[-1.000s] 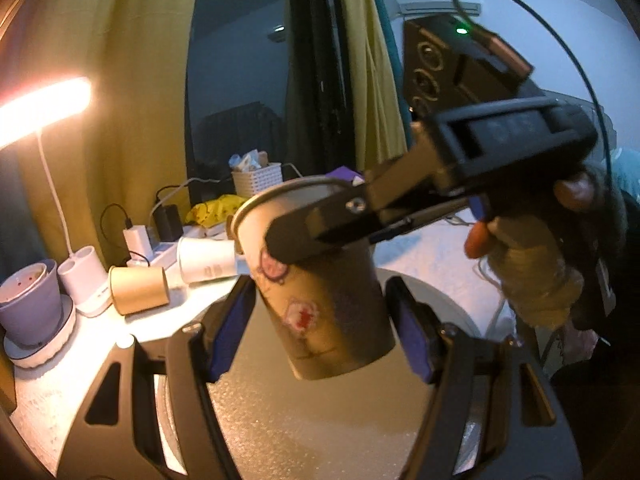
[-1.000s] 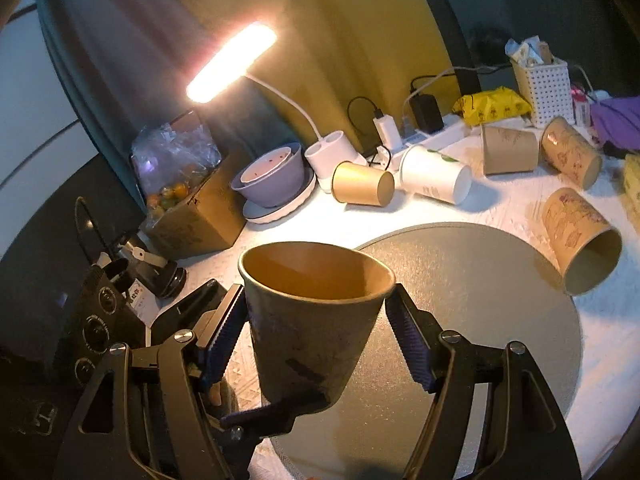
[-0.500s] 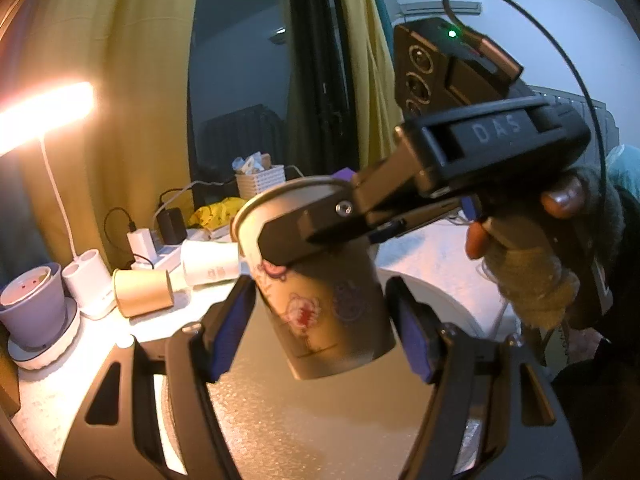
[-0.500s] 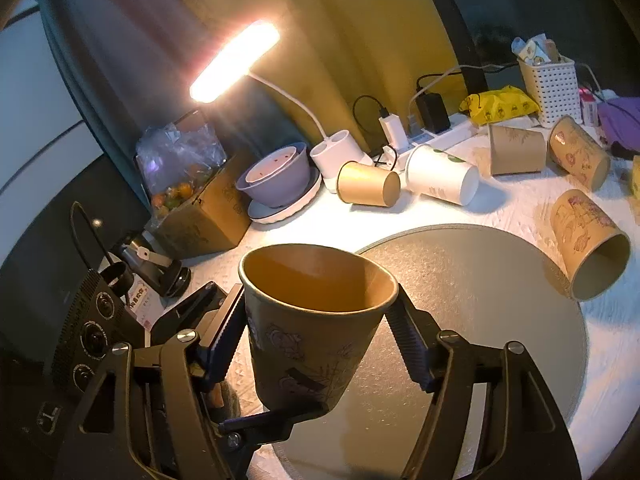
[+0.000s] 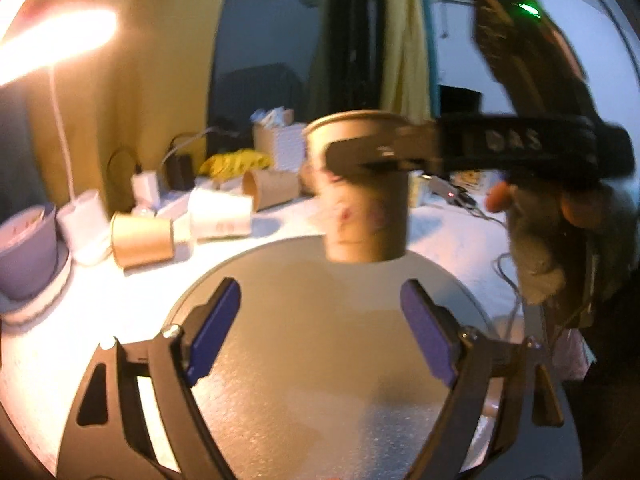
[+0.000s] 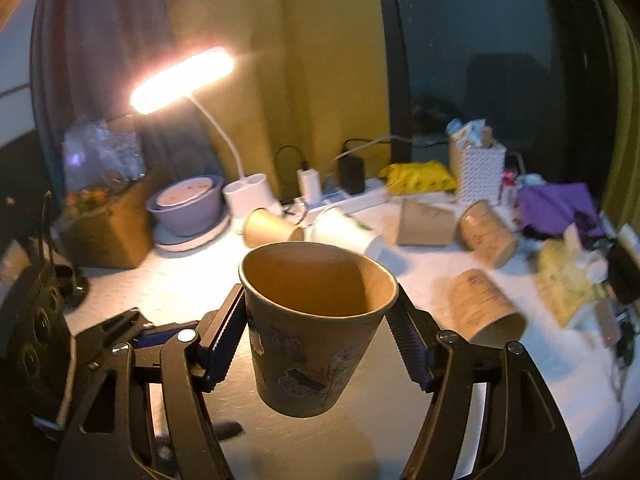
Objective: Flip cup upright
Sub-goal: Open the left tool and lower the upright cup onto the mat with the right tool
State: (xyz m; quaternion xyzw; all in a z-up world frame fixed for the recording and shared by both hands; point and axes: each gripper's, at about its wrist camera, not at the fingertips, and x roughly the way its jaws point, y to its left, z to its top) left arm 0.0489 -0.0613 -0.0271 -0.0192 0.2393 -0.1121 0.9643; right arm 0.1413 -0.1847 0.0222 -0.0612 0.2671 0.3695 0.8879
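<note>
While the cup hung in the air above the mat, these were the particulars.

Cup (image 6: 312, 328): a brown paper cup with a printed pattern, mouth up and nearly upright, tipped a little; it sat between the right gripper's two pads just under the rim, its base clear of the surface below. In the left wrist view the same cup (image 5: 362, 192) stood ahead of the left gripper and above its fingertips, crossed near the rim by a dark finger of the right gripper.

Right gripper (image 6: 318, 340): closed around the cup, both ribbed pads pressed against its wall. From the left wrist view its black body (image 5: 520, 148) reached in from the right, held by a hand in a grey sleeve.

Left gripper (image 5: 320, 336): spread wide with nothing between its blue pads; the cup was beyond them, touching neither.

Round mat (image 5: 320, 360): a grey disc, directly beneath both grippers and under the cup.

Spare cups: several paper cups lay on their sides beyond the right gripper, one brown cup (image 6: 486, 312) just to its right, a white cup (image 6: 348, 232) straight ahead.

Desk lamp (image 6: 182, 80): lit, up and to the left of the right gripper.

Purple bowl (image 6: 188, 204): ahead and left, beside the lamp's base.
</note>
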